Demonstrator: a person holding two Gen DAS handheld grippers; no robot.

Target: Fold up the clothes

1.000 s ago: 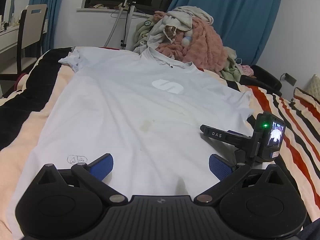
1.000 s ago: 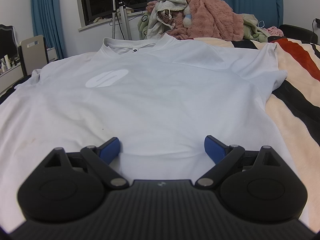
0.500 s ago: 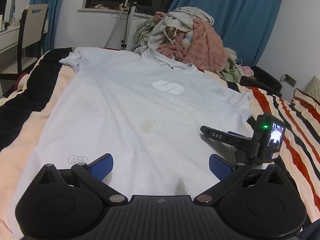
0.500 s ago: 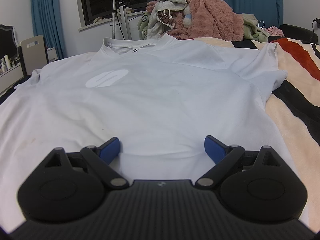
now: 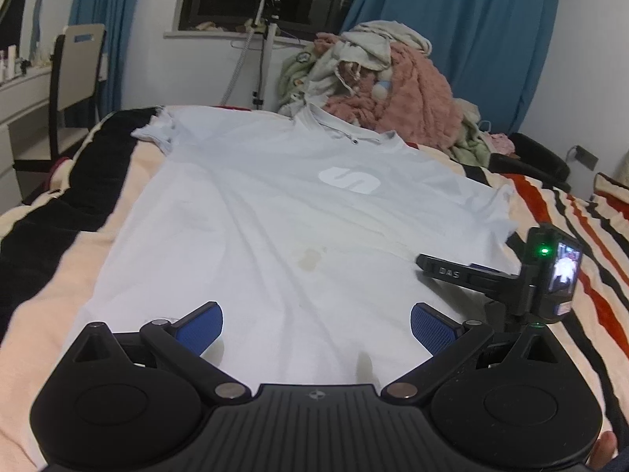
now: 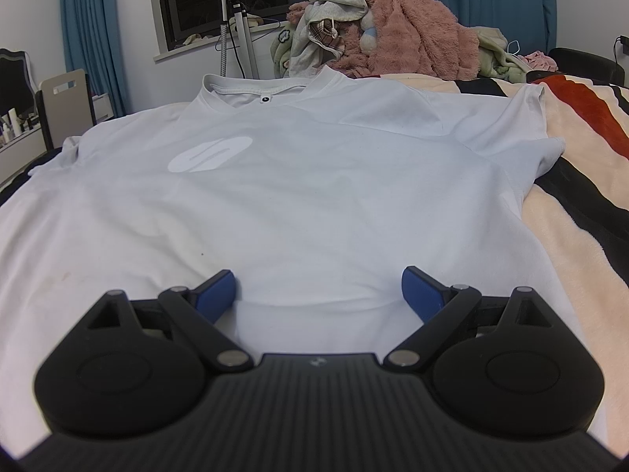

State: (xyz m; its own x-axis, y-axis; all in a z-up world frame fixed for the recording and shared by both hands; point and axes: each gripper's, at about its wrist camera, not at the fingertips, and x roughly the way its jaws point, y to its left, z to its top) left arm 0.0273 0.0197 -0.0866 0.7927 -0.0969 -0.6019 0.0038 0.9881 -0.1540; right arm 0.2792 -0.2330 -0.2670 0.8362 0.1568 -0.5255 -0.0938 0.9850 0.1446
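Note:
A white T-shirt (image 5: 275, 228) with a pale oval logo lies spread flat on the striped blanket, collar at the far end. My left gripper (image 5: 316, 324) hovers open over the shirt's near hem, nothing between its blue pads. In the right wrist view the same T-shirt (image 6: 314, 196) fills the bed, and my right gripper (image 6: 318, 293) stands open low over its near hem with cloth between the spread fingers. From the left wrist view, the right gripper's body (image 5: 511, 279) shows at the shirt's right edge.
A heap of clothes with a pink fleece (image 5: 401, 90) sits beyond the collar. The striped blanket (image 5: 582, 236) extends right of the shirt. A chair (image 5: 74, 74) and desk stand at left, and a garment steamer pole (image 5: 265, 39) by the window.
My left gripper has dropped slightly toward the hem and now covers the small drawn mark near its left finger. The right gripper has not moved.

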